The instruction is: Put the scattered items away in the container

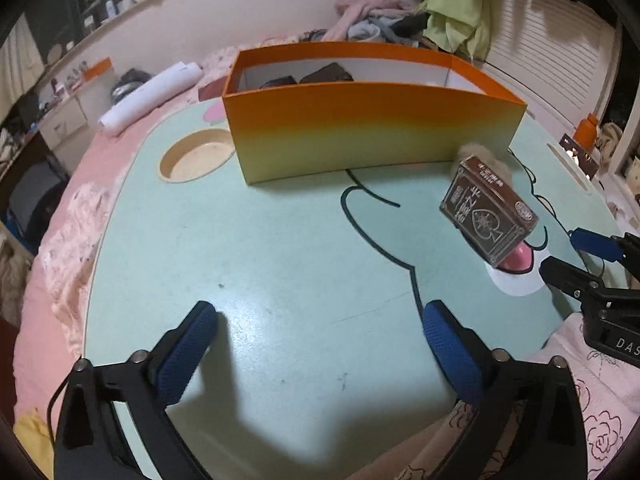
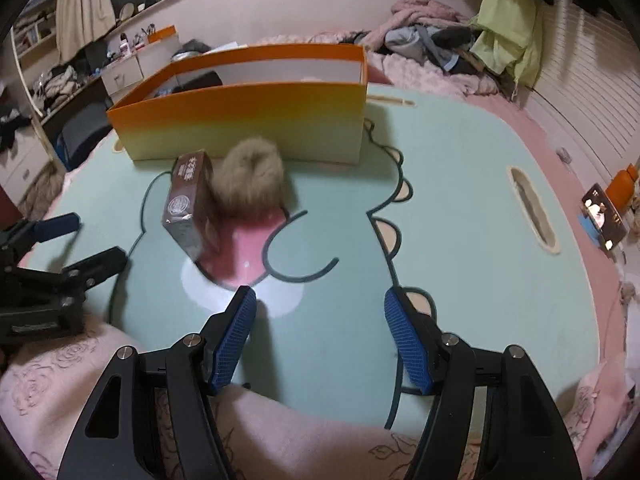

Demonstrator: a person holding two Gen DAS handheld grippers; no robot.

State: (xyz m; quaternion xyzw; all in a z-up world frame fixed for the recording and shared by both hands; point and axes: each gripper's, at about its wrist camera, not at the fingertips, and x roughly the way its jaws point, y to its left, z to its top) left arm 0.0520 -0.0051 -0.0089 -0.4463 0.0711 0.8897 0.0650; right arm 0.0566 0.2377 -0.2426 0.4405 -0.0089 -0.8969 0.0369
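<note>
An orange-to-yellow box (image 1: 360, 128) stands open at the back of the mint-green table; dark items (image 1: 326, 74) lie inside it. It also shows in the right wrist view (image 2: 248, 120). A brown card box (image 1: 490, 212) (image 2: 190, 208) lies tilted on the table in front of it, with a beige fur pom-pom (image 2: 250, 178) (image 1: 472, 152) right behind it, touching. My left gripper (image 1: 320, 326) is open and empty over the bare table, left of the card box. My right gripper (image 2: 320, 312) is open and empty, a little in front of both items.
The table (image 1: 280, 260) has a round cup recess (image 1: 196, 158) at the back left and a slot (image 2: 534, 210) on the right. A white paper roll (image 1: 150, 92) lies beyond the table. Pink bedding (image 2: 520, 92) surrounds it, with a clothes pile (image 2: 432, 36) behind. A phone (image 2: 602, 216) lies far right.
</note>
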